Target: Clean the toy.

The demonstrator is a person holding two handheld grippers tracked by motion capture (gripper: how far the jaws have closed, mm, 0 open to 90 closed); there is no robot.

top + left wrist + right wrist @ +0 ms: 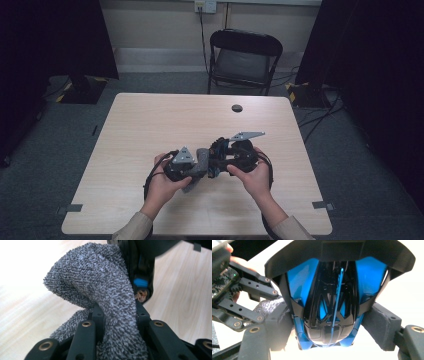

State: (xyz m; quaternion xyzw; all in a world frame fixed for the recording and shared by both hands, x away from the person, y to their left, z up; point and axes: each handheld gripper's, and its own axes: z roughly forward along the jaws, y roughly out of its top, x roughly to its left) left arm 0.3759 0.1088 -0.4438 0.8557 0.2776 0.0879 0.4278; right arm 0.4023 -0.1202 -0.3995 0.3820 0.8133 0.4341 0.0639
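Crowding grey cloth (100,287): blue-black toy (332,302)

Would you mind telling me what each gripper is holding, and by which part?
The left gripper pinches a grey terry cloth at a bunched fold. The right gripper clamps a black-and-blue toy car across its sides.

Light wood table (150,120) stood on grey carpet (365,165) w/ black folding chair (244,57) behind, beige wall (160,20), dark curtains (50,35) either side.

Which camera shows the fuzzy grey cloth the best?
The left gripper view: the grey cloth is close up, pinched between that gripper's jaws, every fibre showing. The high view shows a small grey lump between the hands. The right gripper view shows a corner.
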